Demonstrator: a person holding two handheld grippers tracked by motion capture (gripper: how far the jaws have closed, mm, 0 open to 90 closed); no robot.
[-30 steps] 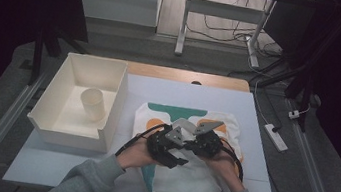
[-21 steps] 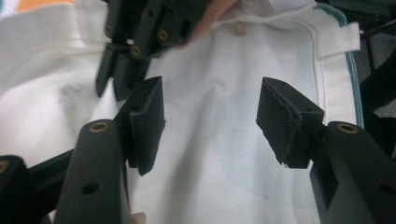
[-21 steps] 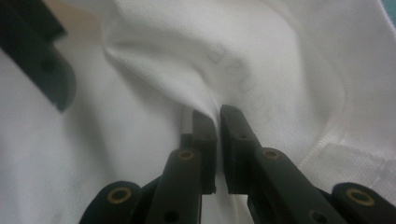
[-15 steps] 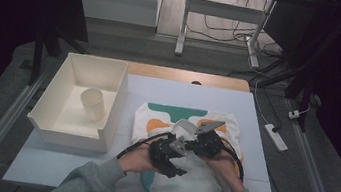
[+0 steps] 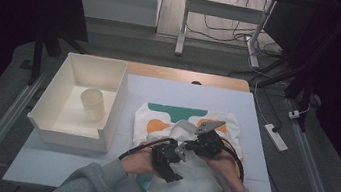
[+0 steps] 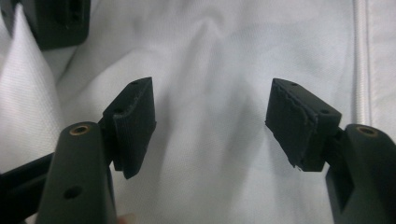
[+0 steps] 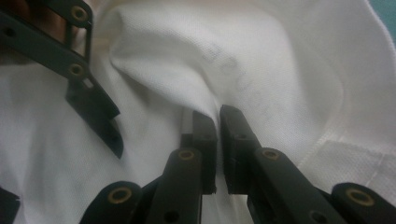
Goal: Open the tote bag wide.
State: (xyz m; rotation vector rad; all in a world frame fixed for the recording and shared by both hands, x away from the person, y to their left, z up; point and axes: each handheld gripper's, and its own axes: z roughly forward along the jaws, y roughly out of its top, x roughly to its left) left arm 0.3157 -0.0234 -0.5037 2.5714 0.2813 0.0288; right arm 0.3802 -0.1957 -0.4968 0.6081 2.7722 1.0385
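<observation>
Right gripper is pinching a fold of the white cloth, jaws nearly together. Left gripper is hovering over the cloth with jaws spread wide, nothing between them. Cloth is lying rumpled on the table, beside a white bin holding a cup.

White printed cloth bunched up on the table

The cloth is a white garment with teal and orange patches along its far edge, lying rumpled on the near middle of the pale table top, just right of the cream bin. Its centre is humped into soft folds. Up close the weave is fine and ribbed, with a stitched seam running down one side and faint grey lettering showing through a raised fold.
</observation>
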